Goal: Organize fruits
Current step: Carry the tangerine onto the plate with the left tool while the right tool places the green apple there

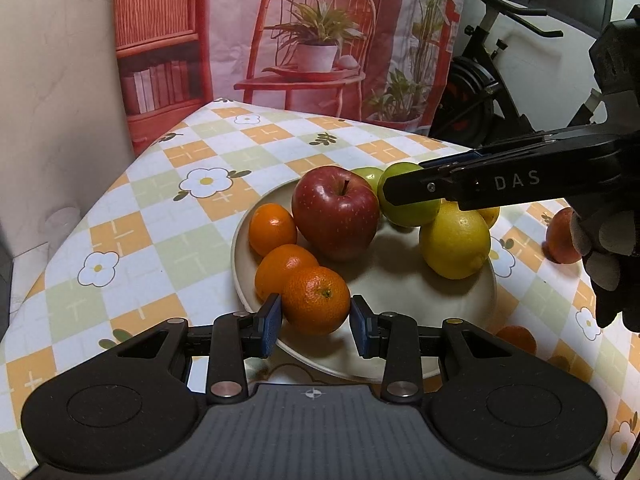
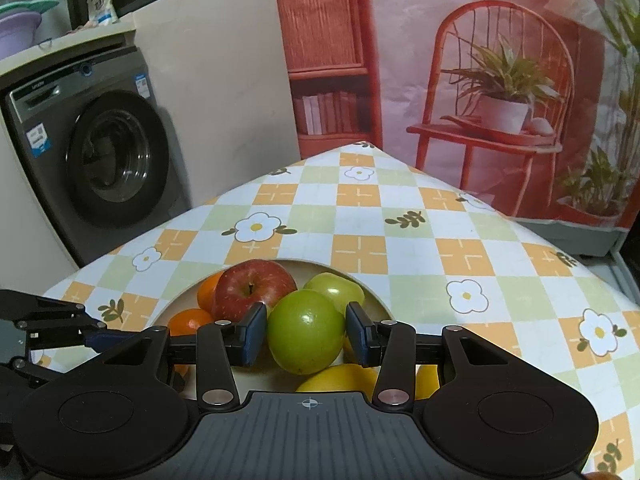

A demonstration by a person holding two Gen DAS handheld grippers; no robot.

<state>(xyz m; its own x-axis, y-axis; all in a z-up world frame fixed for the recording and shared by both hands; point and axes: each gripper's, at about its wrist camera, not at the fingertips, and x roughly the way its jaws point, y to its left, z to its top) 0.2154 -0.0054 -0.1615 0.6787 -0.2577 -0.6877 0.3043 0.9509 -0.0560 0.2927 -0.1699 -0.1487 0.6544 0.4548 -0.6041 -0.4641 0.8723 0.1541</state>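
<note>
A cream plate (image 1: 400,292) holds a red apple (image 1: 335,212), three oranges, two green apples and lemons (image 1: 455,240). My left gripper (image 1: 316,322) is shut on the nearest orange (image 1: 316,300) over the plate's near rim. My right gripper (image 2: 306,334) is shut on a green apple (image 2: 306,336) above the plate (image 2: 176,300); it also shows in the left wrist view (image 1: 412,196), reaching in from the right. The second green apple (image 2: 336,290) lies behind it, beside the red apple (image 2: 256,290).
A reddish fruit (image 1: 562,236) and an orange (image 1: 518,338) lie on the checked tablecloth (image 1: 180,208) right of the plate. A washing machine (image 2: 96,152) stands left of the table, an exercise bike (image 1: 488,80) behind it.
</note>
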